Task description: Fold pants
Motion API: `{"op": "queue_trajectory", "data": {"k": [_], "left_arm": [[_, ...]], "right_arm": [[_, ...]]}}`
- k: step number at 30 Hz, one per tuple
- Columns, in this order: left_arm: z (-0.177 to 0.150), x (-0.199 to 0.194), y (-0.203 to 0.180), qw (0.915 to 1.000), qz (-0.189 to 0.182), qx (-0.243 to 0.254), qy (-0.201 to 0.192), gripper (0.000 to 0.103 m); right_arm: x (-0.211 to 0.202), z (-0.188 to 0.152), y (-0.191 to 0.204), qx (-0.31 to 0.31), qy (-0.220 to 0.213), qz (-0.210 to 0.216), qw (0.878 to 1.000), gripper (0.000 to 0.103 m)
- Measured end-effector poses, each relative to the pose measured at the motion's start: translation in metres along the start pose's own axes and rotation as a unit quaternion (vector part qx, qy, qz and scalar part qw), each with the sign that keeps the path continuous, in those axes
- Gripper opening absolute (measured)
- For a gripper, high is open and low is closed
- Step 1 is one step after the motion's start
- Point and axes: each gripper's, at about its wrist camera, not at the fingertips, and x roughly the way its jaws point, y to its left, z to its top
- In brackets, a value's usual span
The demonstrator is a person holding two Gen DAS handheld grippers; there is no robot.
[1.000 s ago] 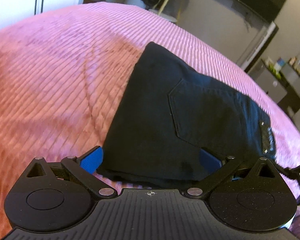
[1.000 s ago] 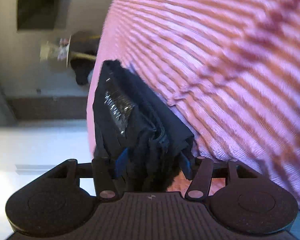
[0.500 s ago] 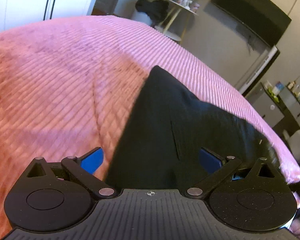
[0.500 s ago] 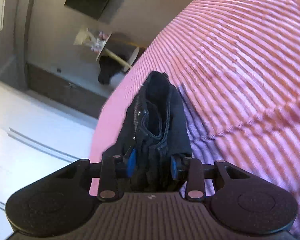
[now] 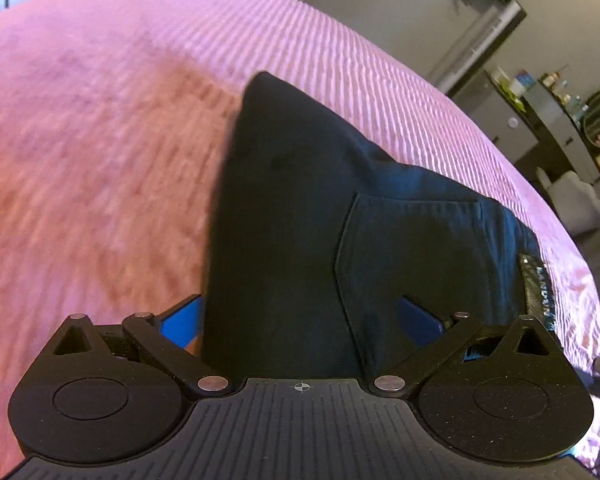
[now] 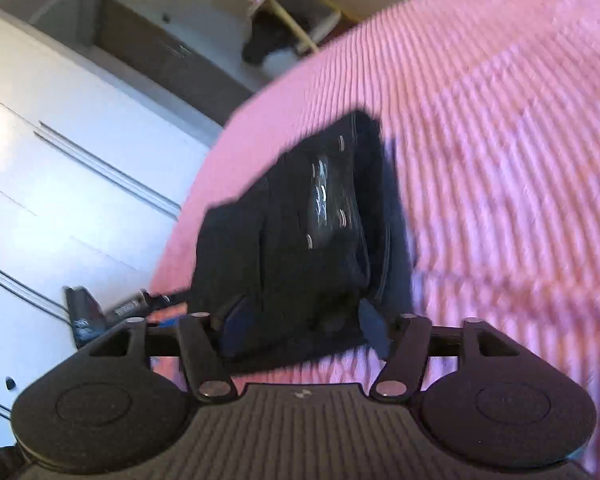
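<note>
Folded black pants (image 5: 300,208) lie on the pink ribbed bedspread (image 5: 100,128), back pocket up and a shiny waist label (image 5: 538,292) at the right. My left gripper (image 5: 300,312) is open wide, low over the near end of the pants, its blue pads (image 5: 180,318) clear of the cloth. In the right wrist view the waist end of the pants (image 6: 300,220) shows as a thick bundle. My right gripper (image 6: 305,322) straddles that bundle; its jaws are opening, and the cloth still sits between the pads (image 6: 374,326).
White wardrobe doors (image 6: 60,152) stand beyond the bed's edge. A small side table (image 6: 296,24) with a dark garment is near the far corner. A dresser with bottles (image 5: 540,96) and a pale seat (image 5: 576,204) lie past the right side of the bed.
The right gripper rolled and rose; its jaws squeezed the bundle, then spread wider. The left gripper slid along the pants, so the back pocket and label show again.
</note>
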Motion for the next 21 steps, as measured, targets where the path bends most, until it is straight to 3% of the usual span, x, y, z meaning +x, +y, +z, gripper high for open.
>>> {"op": "queue_trajectory", "data": {"k": [2, 6, 11, 18, 20, 21], "left_arm": [[0.006, 0.014, 0.002, 0.9998, -0.009, -0.003, 0.018, 0.103], [0.019, 0.033, 0.007, 0.9984, -0.037, -0.003, 0.044, 0.103], [0.03, 0.04, 0.017, 0.9957, -0.072, -0.043, 0.04, 0.103], [0.035, 0.048, 0.008, 0.9974, -0.065, -0.013, 0.029, 0.103], [0.034, 0.046, 0.008, 0.9972, -0.068, -0.019, 0.023, 0.101], [0.033, 0.044, 0.009, 0.9972, -0.069, -0.021, 0.019, 0.094]], "right_arm": [[0.008, 0.018, -0.01, 0.006, -0.004, -0.025, 1.0, 0.073], [0.054, 0.041, -0.037, 0.047, 0.041, -0.009, 0.998, 0.073], [0.101, 0.051, -0.059, 0.101, 0.073, 0.054, 0.991, 0.068], [0.138, 0.069, -0.044, 0.092, 0.095, 0.068, 0.989, 0.066], [0.142, 0.069, -0.037, 0.084, 0.093, 0.06, 0.99, 0.059], [0.141, 0.068, -0.032, 0.07, 0.091, 0.052, 0.992, 0.05]]}}
